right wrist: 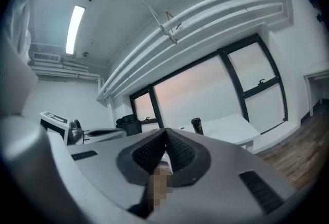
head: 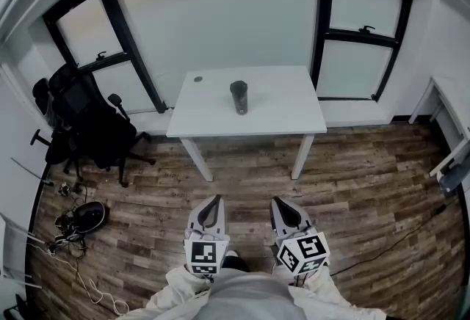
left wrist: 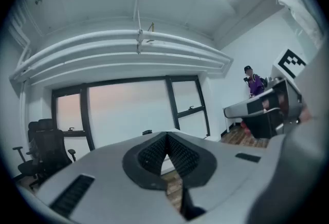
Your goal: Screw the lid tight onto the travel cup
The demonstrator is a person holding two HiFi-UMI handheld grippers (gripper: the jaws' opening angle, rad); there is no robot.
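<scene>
A dark travel cup (head: 239,97) stands upright near the middle of a white table (head: 286,109) across the room. A small dark round lid (head: 197,79) lies on the table's far left part. In the right gripper view the cup (right wrist: 197,125) shows small on the table (right wrist: 231,128) beyond the jaws. My left gripper (head: 211,210) and right gripper (head: 283,210) are held level close to my body, over the wood floor and well short of the table. Both are shut with nothing between the pads (left wrist: 167,153) (right wrist: 165,150).
A black office chair (head: 88,120) stands left of the table, with cables and a dark device (head: 87,217) on the floor beside it. Another white desk (head: 448,109) sits at the right wall. Dark-framed windows (head: 367,25) run behind the table.
</scene>
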